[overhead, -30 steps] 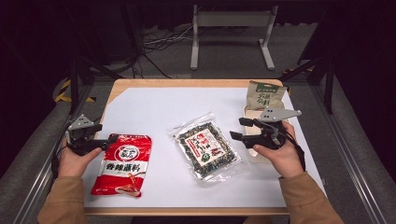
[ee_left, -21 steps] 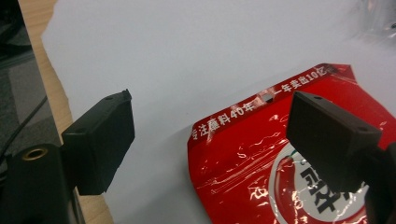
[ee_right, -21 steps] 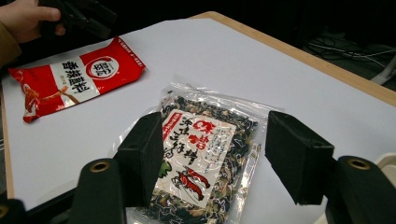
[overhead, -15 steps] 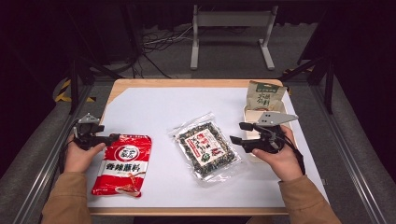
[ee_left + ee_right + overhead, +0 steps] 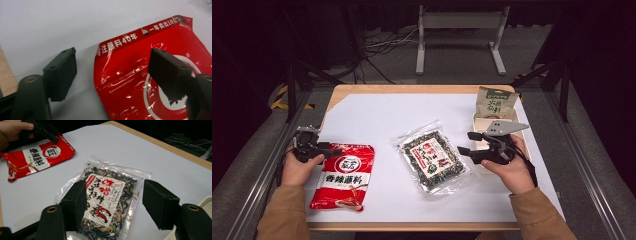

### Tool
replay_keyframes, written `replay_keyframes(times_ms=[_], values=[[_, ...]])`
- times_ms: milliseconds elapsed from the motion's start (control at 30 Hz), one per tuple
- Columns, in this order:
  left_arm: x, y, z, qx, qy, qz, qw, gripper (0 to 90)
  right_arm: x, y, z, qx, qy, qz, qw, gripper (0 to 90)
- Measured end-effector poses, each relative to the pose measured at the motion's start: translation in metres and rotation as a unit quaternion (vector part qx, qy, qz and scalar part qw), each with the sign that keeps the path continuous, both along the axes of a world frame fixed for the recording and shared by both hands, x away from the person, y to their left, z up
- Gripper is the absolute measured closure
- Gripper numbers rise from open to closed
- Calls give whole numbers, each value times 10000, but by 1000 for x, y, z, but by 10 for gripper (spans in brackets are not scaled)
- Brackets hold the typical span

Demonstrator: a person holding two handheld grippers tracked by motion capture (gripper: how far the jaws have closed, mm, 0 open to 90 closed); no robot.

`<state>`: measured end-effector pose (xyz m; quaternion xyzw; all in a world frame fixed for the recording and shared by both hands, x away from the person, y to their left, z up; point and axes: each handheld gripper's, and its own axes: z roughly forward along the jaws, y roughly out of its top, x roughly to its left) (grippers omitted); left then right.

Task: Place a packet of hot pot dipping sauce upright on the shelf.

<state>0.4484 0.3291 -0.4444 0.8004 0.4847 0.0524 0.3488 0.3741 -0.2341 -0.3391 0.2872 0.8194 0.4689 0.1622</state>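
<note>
A red seasoning packet (image 5: pixel 343 175) lies flat at the front left of the white table. My left gripper (image 5: pixel 329 149) sits low at its upper left corner. In the left gripper view (image 5: pixel 113 51) that corner of the red packet (image 5: pixel 140 75) lies between the jaws, which have just been closing but still stand apart without pressing on it. A clear packet of dark dried seaweed (image 5: pixel 432 159) lies mid-table. My right gripper (image 5: pixel 467 143) hovers open just to its right. The right gripper view (image 5: pixel 115 182) looks over the seaweed packet (image 5: pixel 107 195) toward the red packet (image 5: pixel 37 157).
A beige and green pouch (image 5: pixel 495 102) stands at the back right. In front of it, a pale tray (image 5: pixel 478 120) lies under the right hand. White paper (image 5: pixel 377 120) covers the wooden tabletop. Dark floor, cables and a metal stand lie beyond the far edge.
The left hand has sunk toward the table and brought its jaws to the red packet's corner. The right hand has hardly moved.
</note>
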Motion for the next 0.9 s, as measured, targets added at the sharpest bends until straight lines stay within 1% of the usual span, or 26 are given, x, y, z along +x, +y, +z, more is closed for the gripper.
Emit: replay_keyframes(times_ms=[33,67,100,233,267,300,367,500,533,567,600,667,700,733,800,833,867,900], values=[[-1,-2,0,93,-60,-28,9999,291,0,0,0,-5,0,2,10000,367],[-1,-2,0,93,-60,-28,9999,294,0,1,0,-11,-4,-2,10000,366],[-3,-5,0,202,-108,-114,9997,306,0,1,-1,-15,0,4,10000,365],[-5,-8,0,197,-157,-301,9992,371,1,2,-1,-11,14,17,10000,364],[-5,-8,0,197,-157,-301,9992,388,1,2,-1,-11,14,17,10000,364],[-6,-9,0,270,-242,-363,9987,408,1,2,-1,-10,1,10,10000,363],[-8,-11,0,294,-360,-442,9979,431,1,1,-1,-15,-13,-1,10000,363],[-8,-9,0,293,-405,-454,9977,462,2,0,-2,-1,3,-14,10000,362],[-8,-10,-1,281,-401,-425,9979,468,2,0,-2,-6,6,-7,10000,362],[-8,-10,-1,281,-401,-425,9979,493,2,0,-2,-6,6,-7,10000,362],[-7,-11,-2,385,-430,-417,9975,493,2,0,-2,-5,9,-4,10000,362],[-8,-11,-2,540,-477,-323,9969,596,2,1,-3,-14,13,-14,10000,362],[-7,-11,-1,639,-524,-301,9961,630,2,1,-3,-16,17,-19,10000,362],[-8,-11,-2,648,-526,-284,9961,669,3,2,-3,-22,21,-21,10000,362],[-8,-12,-1,725,-554,-283,9954,708,2,2,-4,-20,33,-18,10000,362],[-8,-12,-1,725,-554,-283,9954,724,2,2,-4,-25,32,-18,10000,362],[-8,-13,-2,805,-610,-263,9945,746,2,2,-4,-34,26,-16,10000,362],[-8,-14,-1,835,-621,-252,9943,765,2,3,-4,-35,26,-14,10000,362]])
